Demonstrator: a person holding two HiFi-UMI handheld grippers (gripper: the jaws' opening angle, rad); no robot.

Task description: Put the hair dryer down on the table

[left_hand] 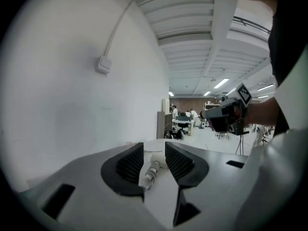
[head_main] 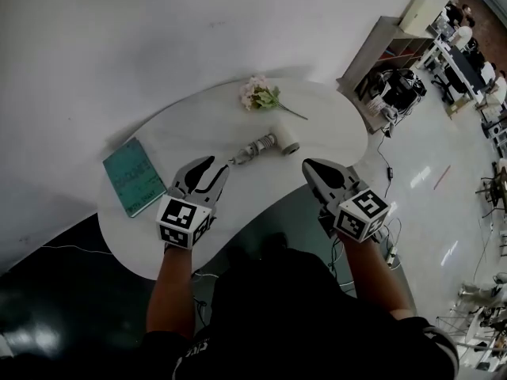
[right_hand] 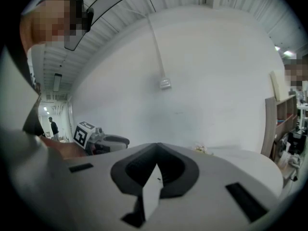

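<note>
White table [head_main: 198, 125] with hair dryer [head_main: 268, 145], teal book [head_main: 133, 176], flowers [head_main: 257, 94]

Small white-and-silver hair dryer [head_main: 270, 145] lying on its side on the white table [head_main: 198, 121], rounded head toward the right, ribbed handle angled toward the near-left, free of any grip.

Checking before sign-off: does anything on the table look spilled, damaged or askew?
Nothing stands out. The hair dryer lies flat on the table, apart from the flowers and the book; nothing looks spilled.
</note>
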